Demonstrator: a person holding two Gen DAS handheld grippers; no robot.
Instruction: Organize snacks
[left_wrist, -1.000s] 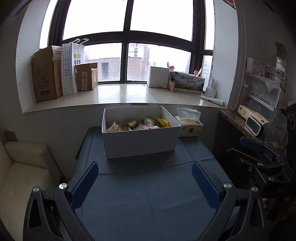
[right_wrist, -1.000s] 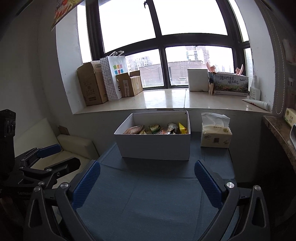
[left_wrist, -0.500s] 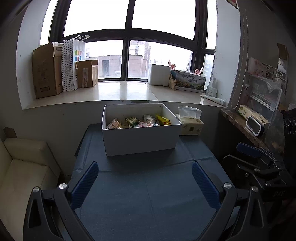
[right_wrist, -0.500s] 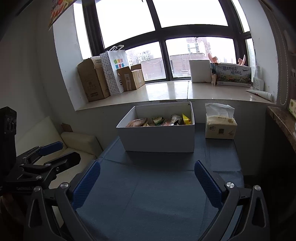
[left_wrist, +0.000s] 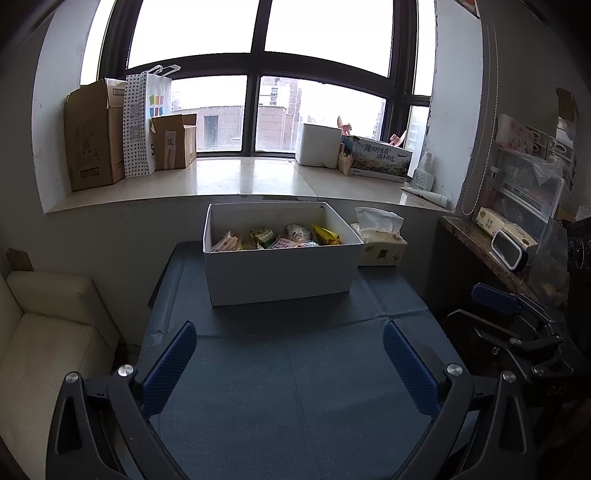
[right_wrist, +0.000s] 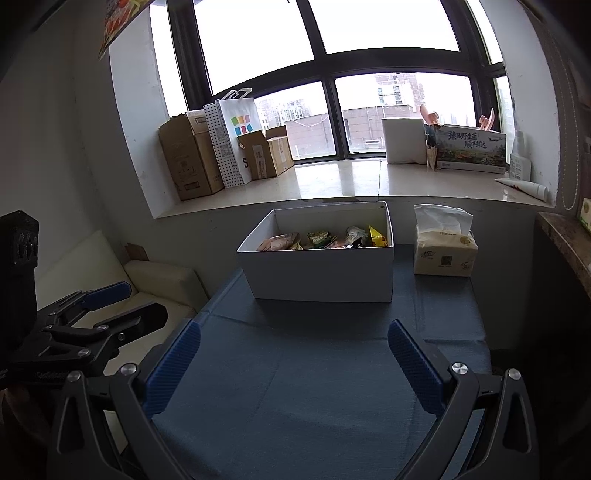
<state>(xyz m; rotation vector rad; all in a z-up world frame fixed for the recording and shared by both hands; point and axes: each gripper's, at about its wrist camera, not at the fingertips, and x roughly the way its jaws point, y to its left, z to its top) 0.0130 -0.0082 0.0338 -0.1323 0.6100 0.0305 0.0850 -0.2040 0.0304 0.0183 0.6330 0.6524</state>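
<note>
A white open box (left_wrist: 280, 271) stands at the far end of the blue-covered table (left_wrist: 295, 387), with several snack packets (left_wrist: 280, 238) inside. It also shows in the right wrist view (right_wrist: 321, 273), with the snack packets (right_wrist: 325, 238). My left gripper (left_wrist: 290, 363) is open and empty, held above the table's near part, well short of the box. My right gripper (right_wrist: 295, 363) is open and empty, likewise short of the box. Each gripper shows at the edge of the other's view.
A tissue pack (left_wrist: 380, 243) sits right of the box, seen too in the right wrist view (right_wrist: 445, 247). A windowsill behind holds cardboard boxes (left_wrist: 96, 136) and a paper bag (left_wrist: 144, 122). A cream sofa (left_wrist: 40, 332) is left; a cluttered shelf (left_wrist: 517, 236) is right.
Both grippers have risen and drawn back a little, so the box sits lower and smaller in view. Both stay open and empty.
</note>
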